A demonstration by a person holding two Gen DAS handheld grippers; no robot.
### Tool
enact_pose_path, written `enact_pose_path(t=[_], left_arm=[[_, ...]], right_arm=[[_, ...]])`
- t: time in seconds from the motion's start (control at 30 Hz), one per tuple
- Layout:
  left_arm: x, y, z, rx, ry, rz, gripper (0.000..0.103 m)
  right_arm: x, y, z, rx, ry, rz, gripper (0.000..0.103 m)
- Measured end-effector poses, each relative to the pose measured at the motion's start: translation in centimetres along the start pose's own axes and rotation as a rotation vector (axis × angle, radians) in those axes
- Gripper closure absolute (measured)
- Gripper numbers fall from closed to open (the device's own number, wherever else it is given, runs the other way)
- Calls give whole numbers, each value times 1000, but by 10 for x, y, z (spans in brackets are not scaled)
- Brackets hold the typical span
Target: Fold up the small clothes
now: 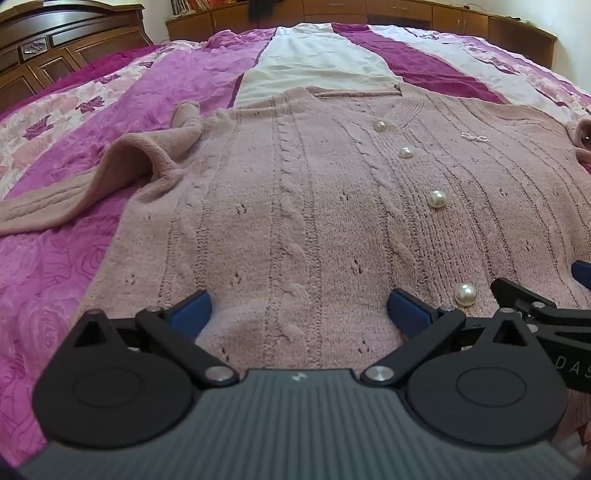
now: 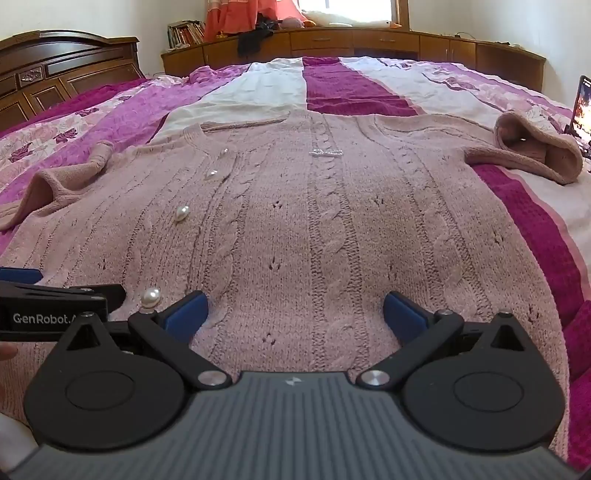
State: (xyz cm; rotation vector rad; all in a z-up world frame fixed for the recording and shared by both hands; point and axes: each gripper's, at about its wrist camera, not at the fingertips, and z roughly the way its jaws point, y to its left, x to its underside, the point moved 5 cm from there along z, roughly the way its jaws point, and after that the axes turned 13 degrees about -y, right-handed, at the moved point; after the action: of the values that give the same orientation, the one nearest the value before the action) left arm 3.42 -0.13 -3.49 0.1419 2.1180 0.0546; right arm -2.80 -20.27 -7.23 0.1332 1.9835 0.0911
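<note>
bedspread (image 2: 354, 88): pink-magenta floral | headboard (image 2: 66, 70): dark wood | cabinets (image 2: 369, 42) | books (image 2: 186, 33) | possibly a phone (image 2: 583, 110)

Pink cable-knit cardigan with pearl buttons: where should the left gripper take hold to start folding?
Grip the pink cable-knit cardigan at its left sleeve's ribbed cuff, coming from the left side over the bedspread. The sleeve lies bunched outward with the cuff standing open, giving a raised edge. The left gripper is open.
</note>
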Motion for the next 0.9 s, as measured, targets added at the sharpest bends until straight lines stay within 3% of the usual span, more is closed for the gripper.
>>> enact_pose_path(t=[0.9], left_arm=[[1, 0, 0, -1, -3, 2, 0]], right_arm=[[1, 1, 0, 0, -4, 0, 0]])
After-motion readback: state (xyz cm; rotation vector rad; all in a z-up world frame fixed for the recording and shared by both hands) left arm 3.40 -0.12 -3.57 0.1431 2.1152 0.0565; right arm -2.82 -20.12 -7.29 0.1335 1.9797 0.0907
